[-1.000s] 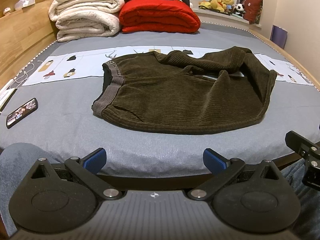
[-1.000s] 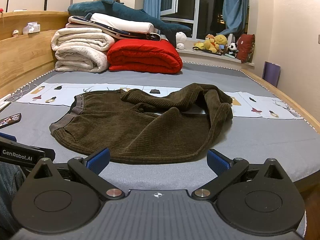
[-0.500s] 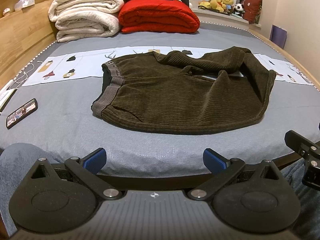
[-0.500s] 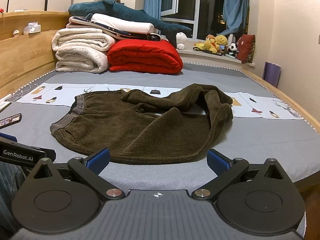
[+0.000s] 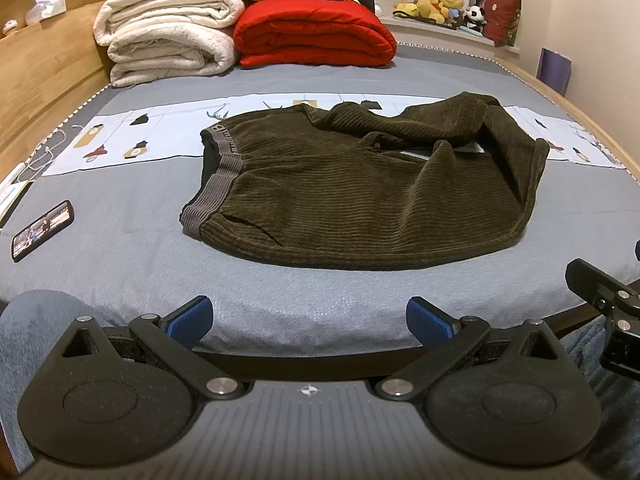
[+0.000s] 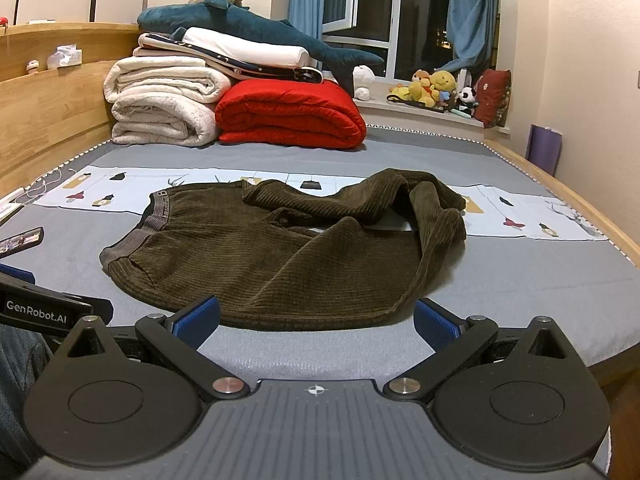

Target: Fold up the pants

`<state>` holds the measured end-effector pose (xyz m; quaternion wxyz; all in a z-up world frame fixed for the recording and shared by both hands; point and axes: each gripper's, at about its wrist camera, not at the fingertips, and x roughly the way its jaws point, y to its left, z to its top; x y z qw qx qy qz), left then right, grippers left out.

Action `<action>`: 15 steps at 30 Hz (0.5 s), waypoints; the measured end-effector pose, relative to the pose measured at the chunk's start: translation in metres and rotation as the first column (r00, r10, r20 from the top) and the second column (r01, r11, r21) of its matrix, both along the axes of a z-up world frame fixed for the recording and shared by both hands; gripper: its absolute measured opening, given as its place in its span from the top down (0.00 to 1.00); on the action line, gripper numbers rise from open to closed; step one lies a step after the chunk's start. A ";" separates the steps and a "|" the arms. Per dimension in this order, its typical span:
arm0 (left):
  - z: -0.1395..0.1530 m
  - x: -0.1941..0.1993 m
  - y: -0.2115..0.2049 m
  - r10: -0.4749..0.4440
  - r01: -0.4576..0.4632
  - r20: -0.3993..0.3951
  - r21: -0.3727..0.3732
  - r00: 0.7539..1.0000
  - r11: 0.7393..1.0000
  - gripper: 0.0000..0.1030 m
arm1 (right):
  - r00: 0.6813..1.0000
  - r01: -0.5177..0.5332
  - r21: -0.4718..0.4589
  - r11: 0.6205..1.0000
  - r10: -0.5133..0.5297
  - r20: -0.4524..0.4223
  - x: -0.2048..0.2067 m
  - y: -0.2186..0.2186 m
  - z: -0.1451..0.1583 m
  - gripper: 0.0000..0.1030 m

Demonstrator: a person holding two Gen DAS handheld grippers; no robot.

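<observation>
Dark olive corduroy pants (image 5: pixel 360 196) lie on the grey bed (image 5: pixel 120 264), waistband (image 5: pixel 218 168) to the left, legs bunched and folded back at the right. They also show in the right wrist view (image 6: pixel 280 252). My left gripper (image 5: pixel 310 318) is open and empty, held at the bed's near edge, short of the pants. My right gripper (image 6: pixel 316 320) is open and empty, just before the pants' near hem. The right gripper's body shows at the right of the left wrist view (image 5: pixel 604 296).
A phone (image 5: pixel 42 230) lies on the bed at left. Folded white blankets (image 5: pixel 168 40) and a red quilt (image 5: pixel 316 32) are stacked at the far end, with a plush shark (image 6: pixel 256 32) on top. A wooden rail (image 5: pixel 44 68) runs along the left side.
The right gripper has edged slightly forward toward the pants' hem. The left gripper has barely moved. Both stay open.
</observation>
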<state>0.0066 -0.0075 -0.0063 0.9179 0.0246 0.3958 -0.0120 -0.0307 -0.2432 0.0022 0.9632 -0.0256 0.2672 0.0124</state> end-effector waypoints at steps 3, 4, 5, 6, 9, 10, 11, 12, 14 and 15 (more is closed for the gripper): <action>0.000 0.000 0.000 0.002 -0.002 -0.001 -0.001 1.000 1.000 0.00 | 1.000 0.001 0.000 1.000 -0.001 0.002 0.000 0.000 0.001 0.01; 0.000 0.000 -0.001 0.002 -0.002 0.000 -0.001 1.000 1.000 0.00 | 1.000 0.000 0.000 1.000 0.000 0.002 0.000 0.000 0.001 0.01; 0.001 0.000 -0.001 0.002 -0.002 0.000 -0.002 1.000 1.000 0.00 | 1.000 0.000 0.000 1.000 0.000 0.003 0.000 -0.001 0.001 0.01; 0.001 0.000 -0.001 0.003 -0.003 0.000 -0.001 1.000 1.000 0.00 | 1.000 0.000 0.000 1.000 0.000 0.003 0.001 -0.001 0.001 0.01; 0.001 0.000 0.000 0.003 -0.003 -0.001 -0.001 1.000 1.000 0.00 | 1.000 -0.001 -0.001 1.000 0.001 0.002 0.001 -0.001 0.001 0.01; 0.001 0.000 0.000 0.003 -0.003 -0.001 -0.002 1.000 1.000 0.00 | 1.000 -0.002 -0.001 1.000 0.002 0.002 0.001 -0.001 0.001 0.01; 0.001 0.000 -0.001 0.003 -0.003 -0.001 -0.002 1.000 1.000 0.00 | 1.000 -0.002 -0.001 1.000 0.002 0.002 0.001 -0.001 0.001 0.01; 0.001 0.000 0.000 0.003 -0.003 -0.002 -0.002 1.000 1.000 0.00 | 1.000 -0.002 -0.001 1.000 0.002 0.000 0.001 -0.001 0.002 0.01; 0.001 0.000 0.000 0.002 -0.002 -0.002 -0.002 1.000 1.000 0.00 | 1.000 -0.003 0.000 1.000 0.003 -0.002 0.001 -0.001 0.001 0.01; 0.001 0.000 0.000 0.002 -0.002 -0.002 -0.002 1.000 1.000 0.00 | 1.000 -0.003 0.001 1.000 0.003 -0.004 0.001 -0.001 0.001 0.01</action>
